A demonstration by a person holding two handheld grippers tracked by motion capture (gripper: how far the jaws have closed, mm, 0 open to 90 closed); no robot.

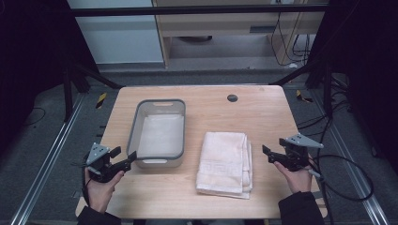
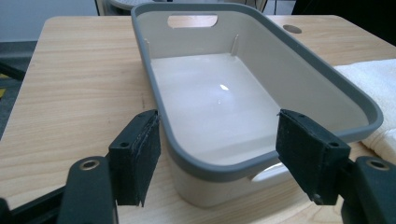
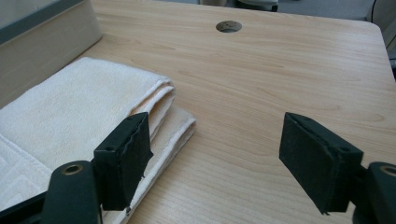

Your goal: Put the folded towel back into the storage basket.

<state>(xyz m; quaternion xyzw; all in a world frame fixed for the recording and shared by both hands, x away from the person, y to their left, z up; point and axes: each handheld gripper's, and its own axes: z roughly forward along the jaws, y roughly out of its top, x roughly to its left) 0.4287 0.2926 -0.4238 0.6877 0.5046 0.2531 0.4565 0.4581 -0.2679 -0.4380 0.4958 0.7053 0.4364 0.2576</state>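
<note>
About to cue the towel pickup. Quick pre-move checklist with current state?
1. Left gripper open, nothing between its jaws: ok.
2. Right gripper open, nothing held: ok.
3. Folded towel flat on the table, right of the bin, apart from it: ok.
4. Bin upright with nothing inside: ok.
5. Right gripper lined up on the towel: not ok; it sits off the towel's right edge, one jaw just over it.
6. Left gripper clear of the bin: cannot tell; its jaws straddle the near corner closely.

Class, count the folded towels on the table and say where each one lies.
1. The folded towel lies on the table right of the empty grey-rimmed bin, between the two grippers.
</note>
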